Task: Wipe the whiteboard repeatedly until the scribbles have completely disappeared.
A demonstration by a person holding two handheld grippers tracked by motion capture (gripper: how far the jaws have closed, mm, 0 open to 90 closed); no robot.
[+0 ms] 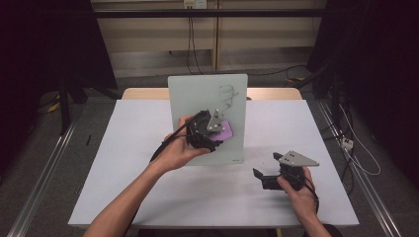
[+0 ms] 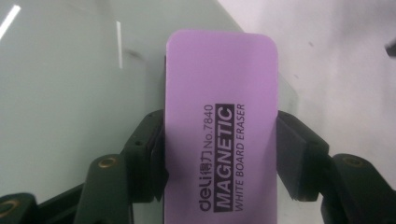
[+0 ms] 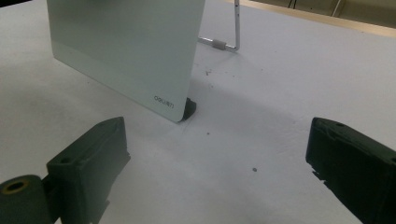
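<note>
A small glass whiteboard [image 1: 197, 94] stands upright on the white table [image 1: 123, 163], propped on a wire stand [image 3: 233, 32]. Faint marker scribbles [image 1: 228, 94] sit on its upper right. My left gripper [image 1: 217, 136] is shut on a purple magnetic whiteboard eraser [image 2: 219, 121], which is held against the board's face below the scribbles. Both pads [image 2: 152, 158] press the eraser's long sides. My right gripper [image 1: 266, 165] rests on the table to the right of the board, its jaws wide open and empty, pointing toward the board's lower corner [image 3: 180, 109].
Black frames and cables stand beyond the table's far edge. A wooden strip [image 1: 276, 93] runs behind the board. Small dark specks [image 3: 254, 169] lie on the table in front of the right gripper.
</note>
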